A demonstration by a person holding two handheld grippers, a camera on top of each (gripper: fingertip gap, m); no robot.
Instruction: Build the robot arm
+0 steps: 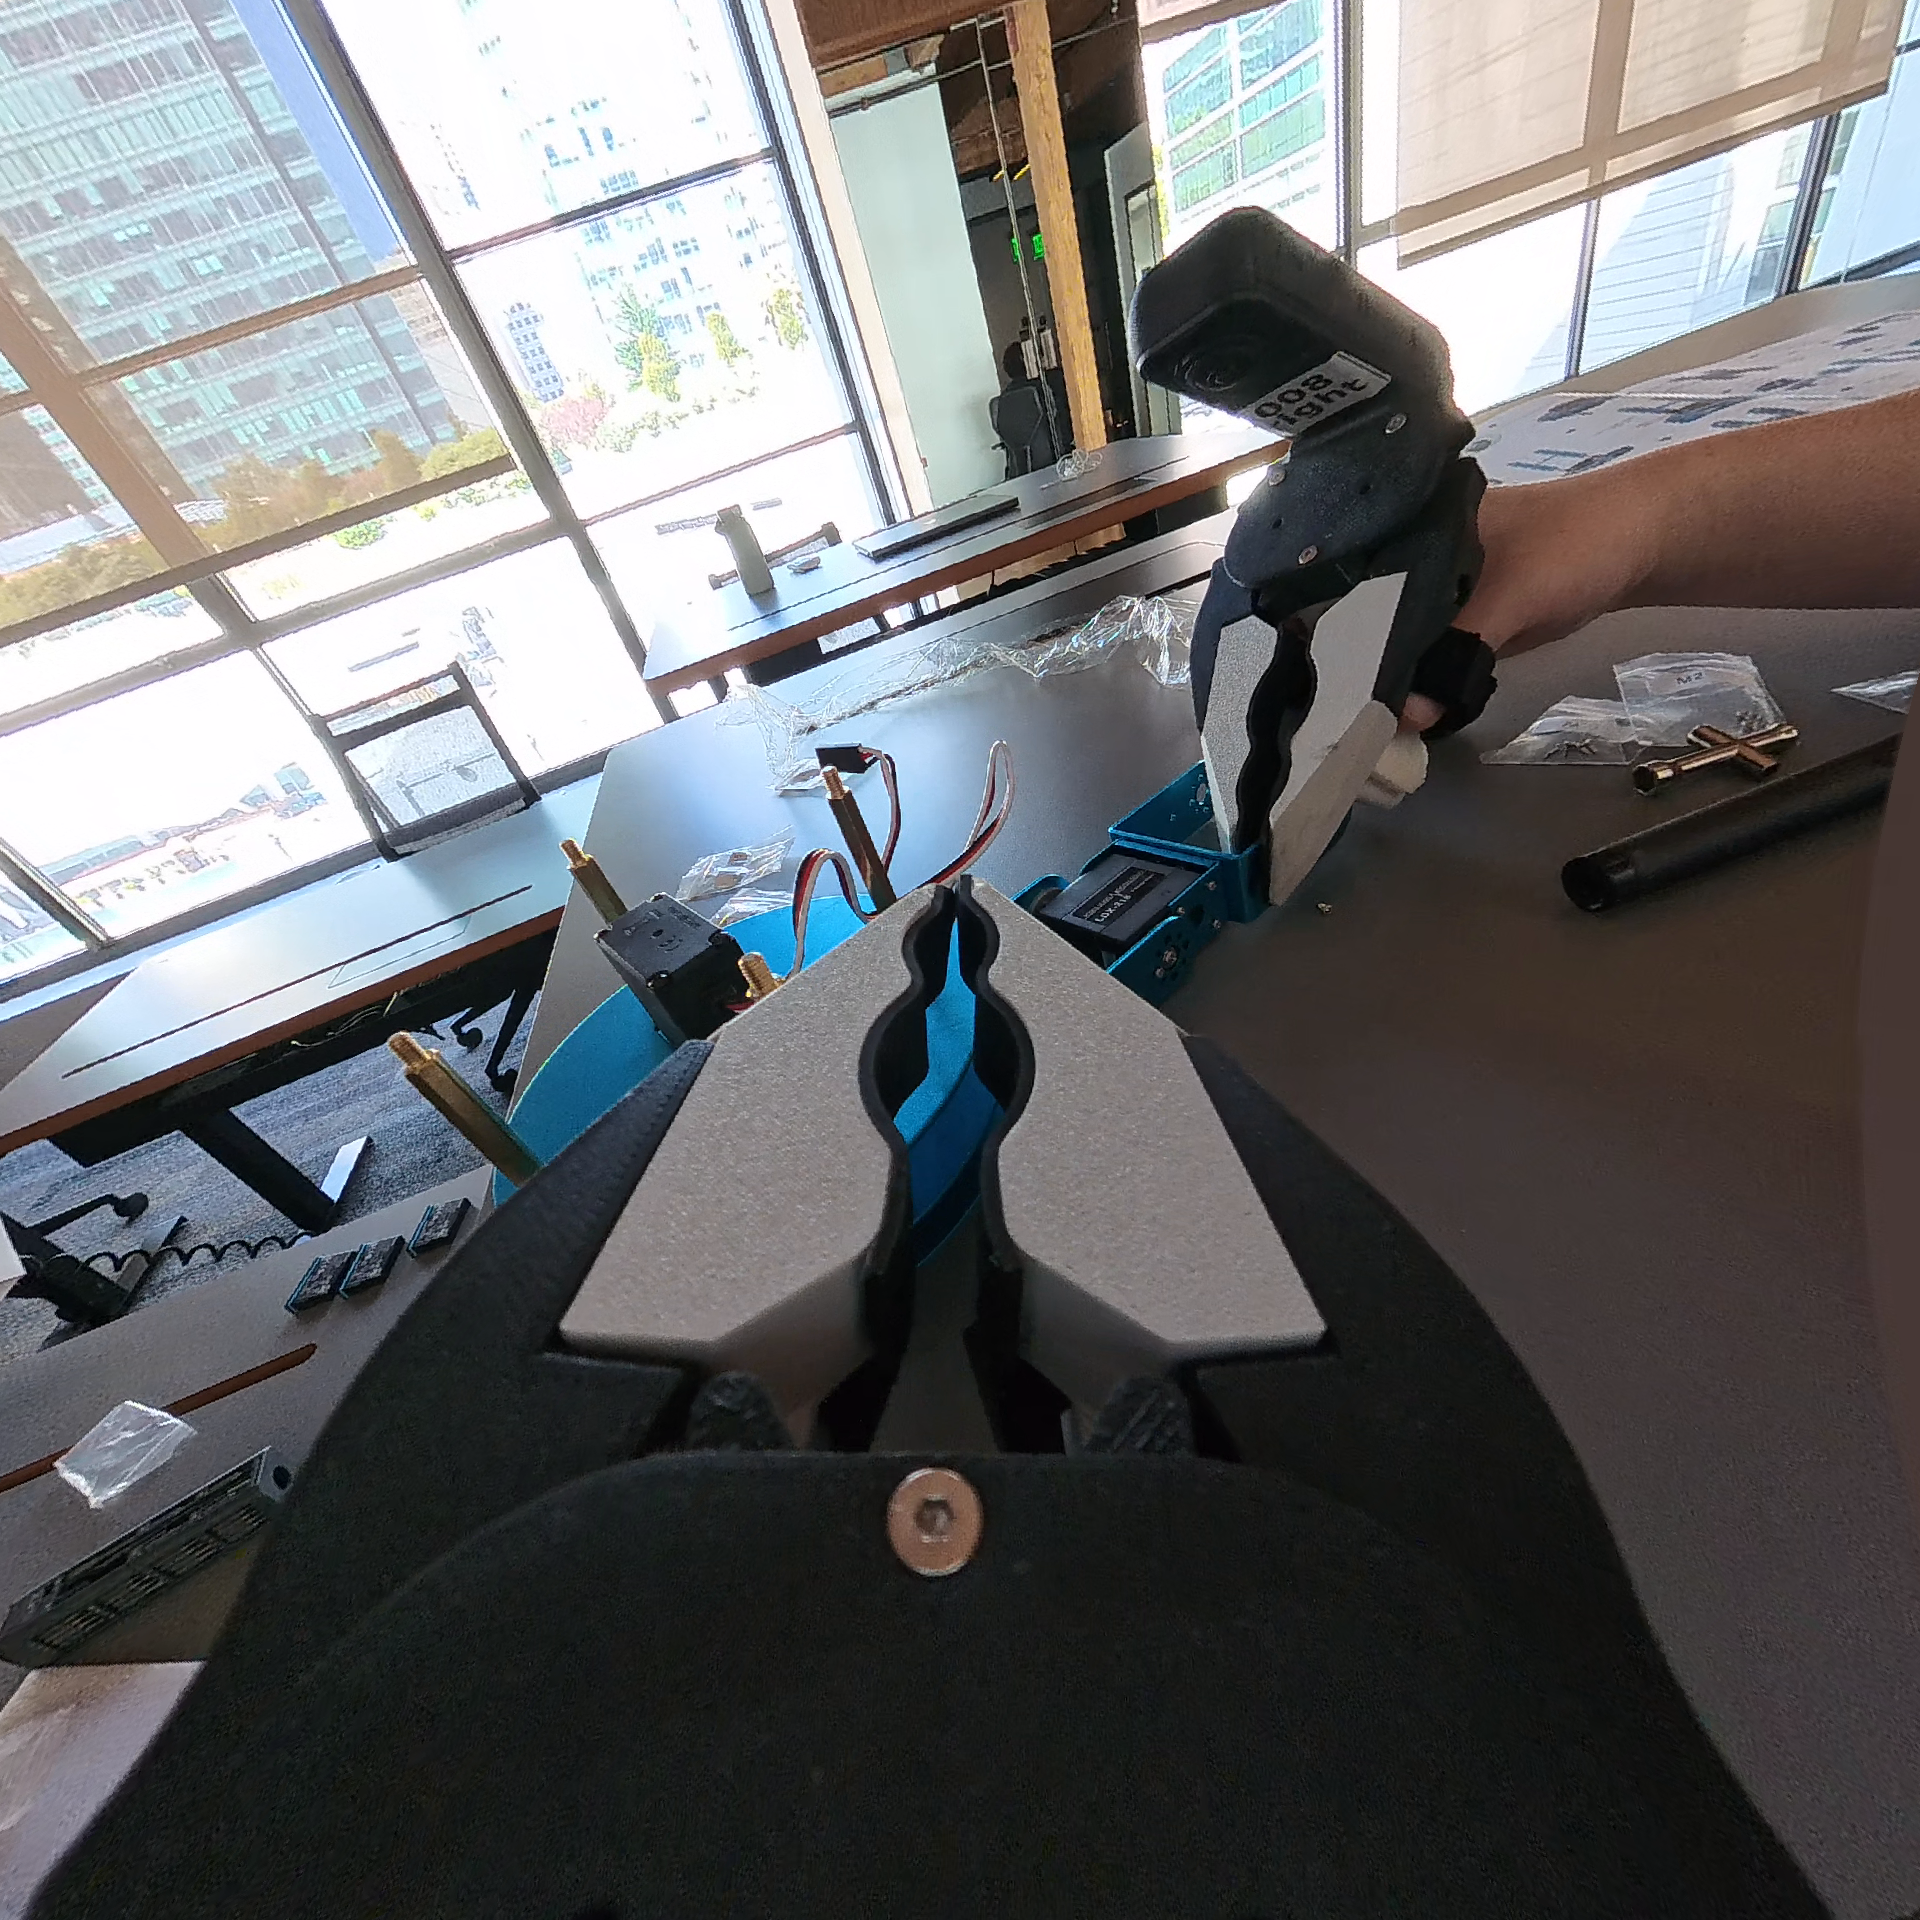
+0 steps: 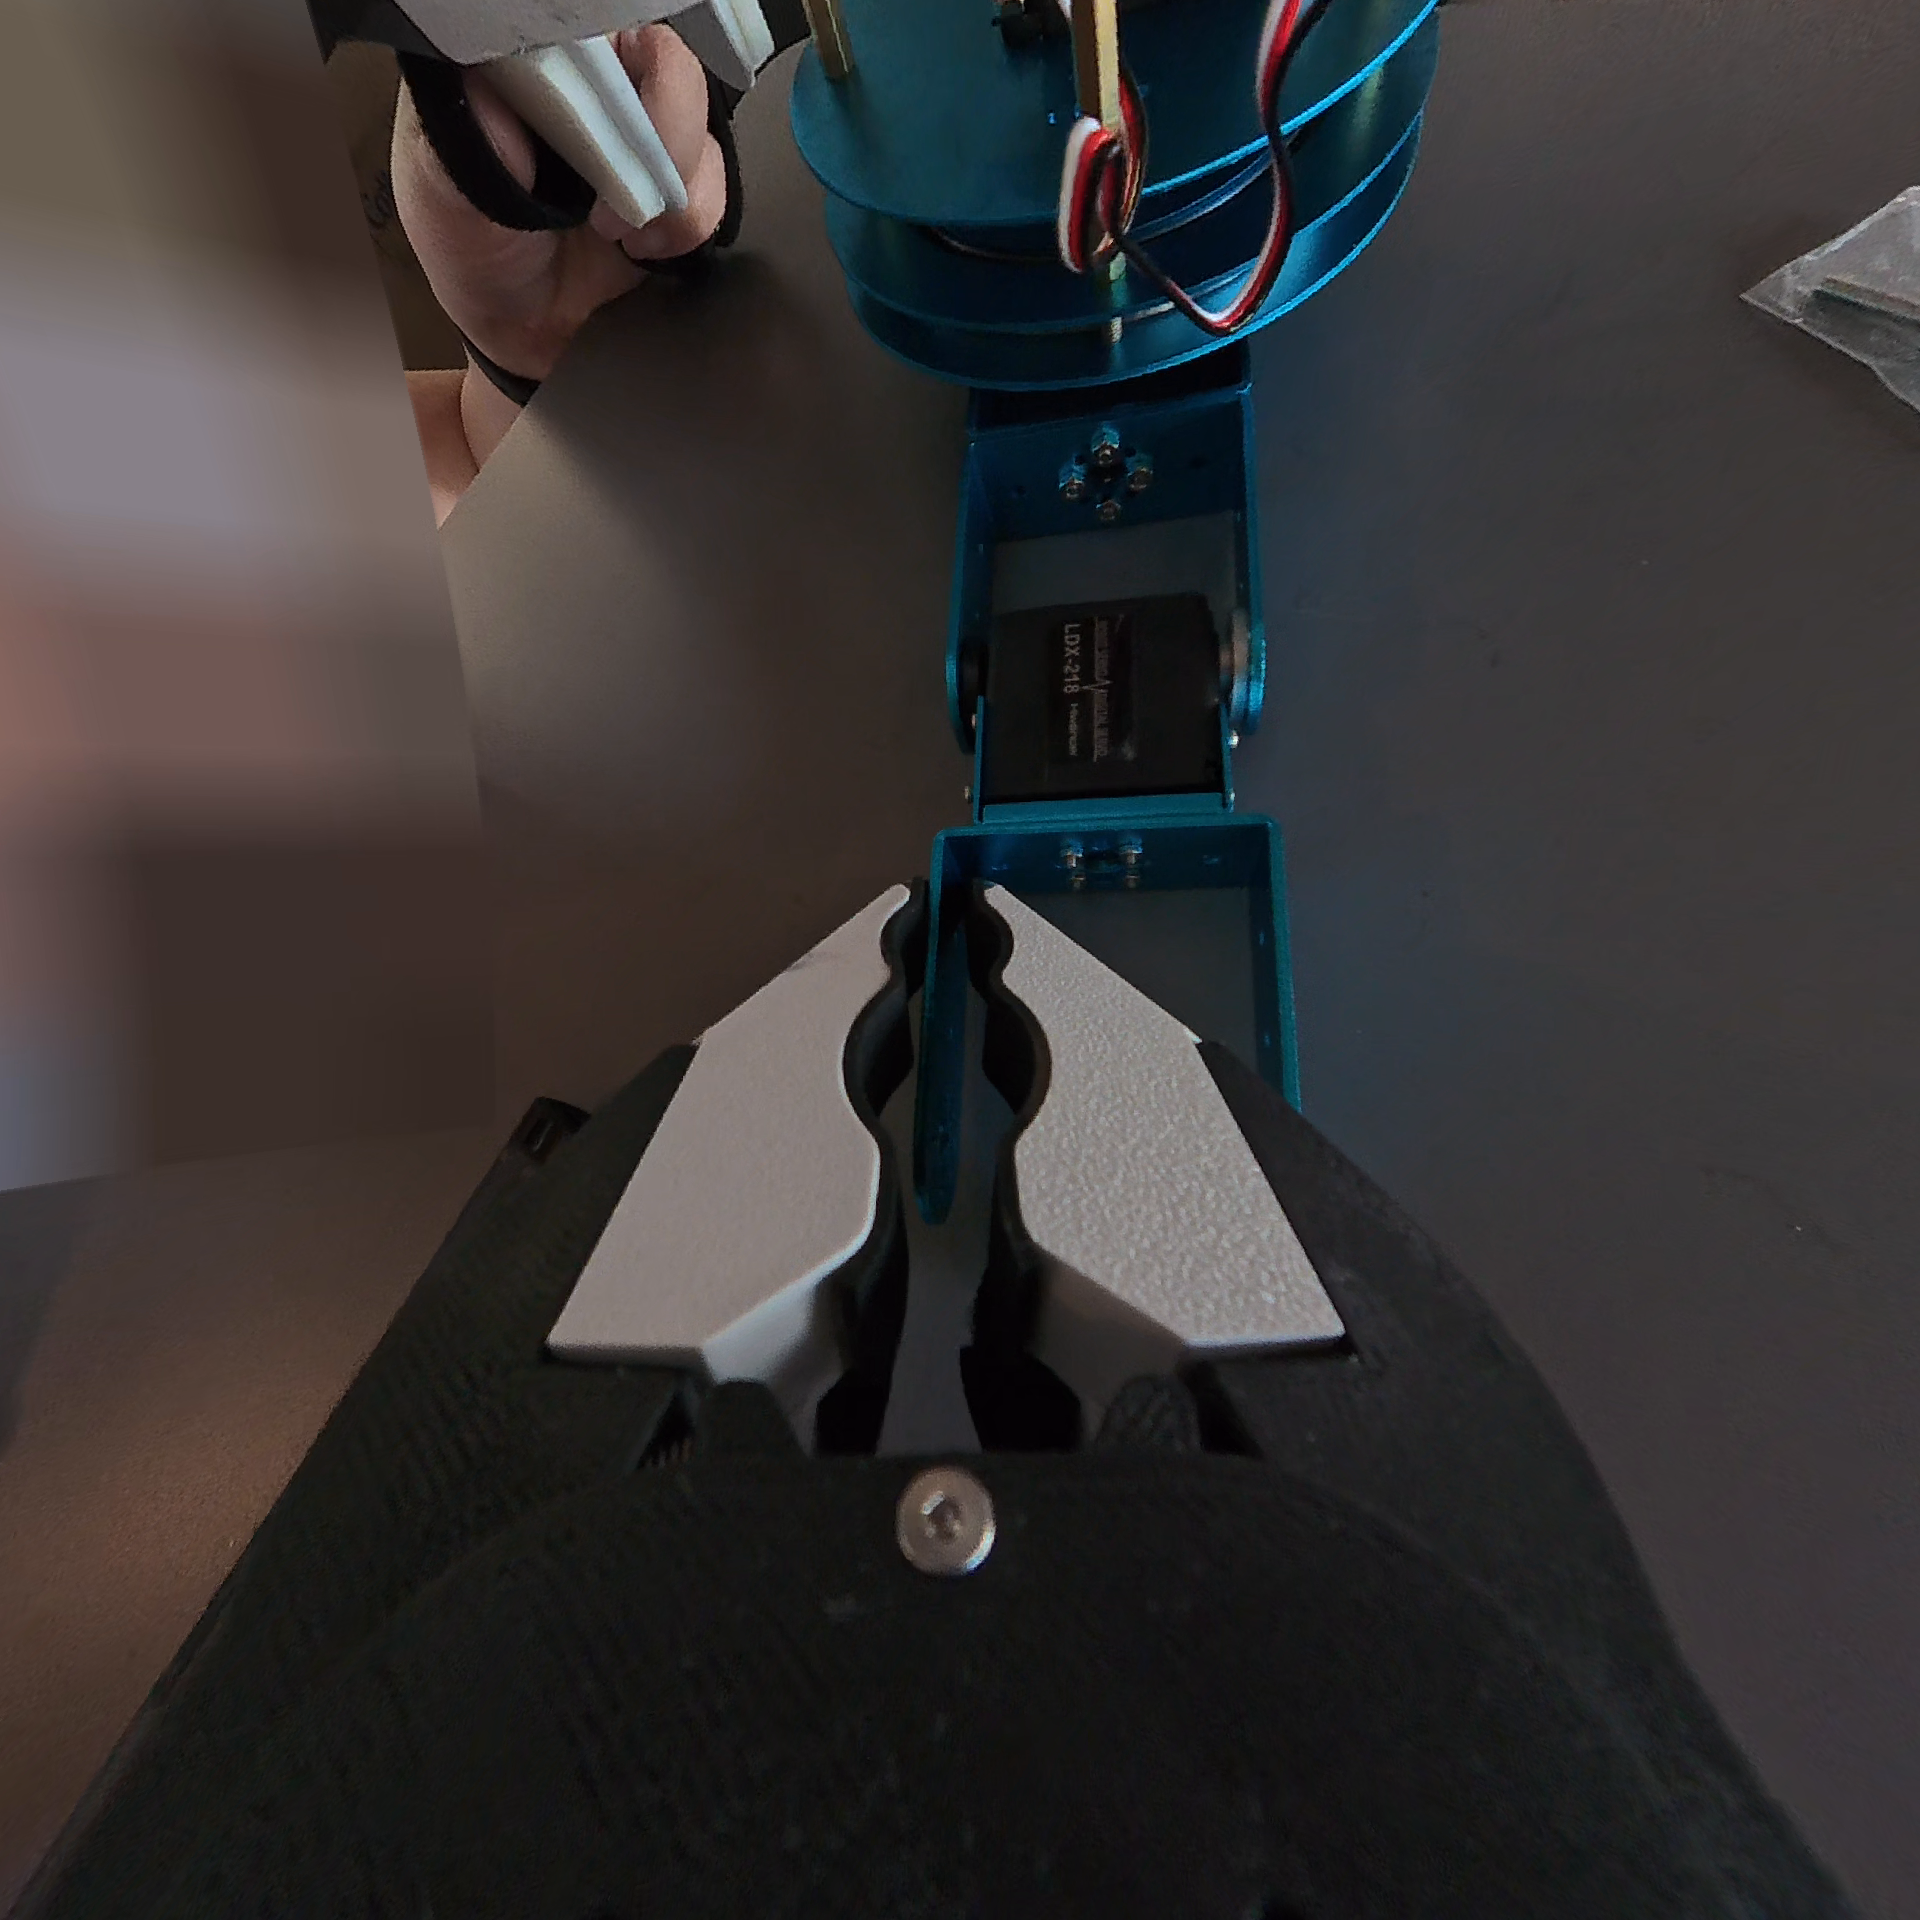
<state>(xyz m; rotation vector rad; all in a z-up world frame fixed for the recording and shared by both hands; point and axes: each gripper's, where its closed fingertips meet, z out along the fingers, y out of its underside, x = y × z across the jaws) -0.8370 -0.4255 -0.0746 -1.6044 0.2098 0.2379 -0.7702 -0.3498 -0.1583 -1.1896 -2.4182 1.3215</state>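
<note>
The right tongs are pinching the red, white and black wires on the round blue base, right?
Not quite. The right wrist view shows the right tongs shut on the side wall of the blue metal U-shaped bracket, not the wires. The red, white and black wires hang untouched at the round blue metal base.

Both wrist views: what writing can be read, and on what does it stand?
I won't copy wording; these bear writing:
Sticker above right gripper: legible print.
Servo: legible white print.
Bag: too small.
Sheet: blurred.
</note>
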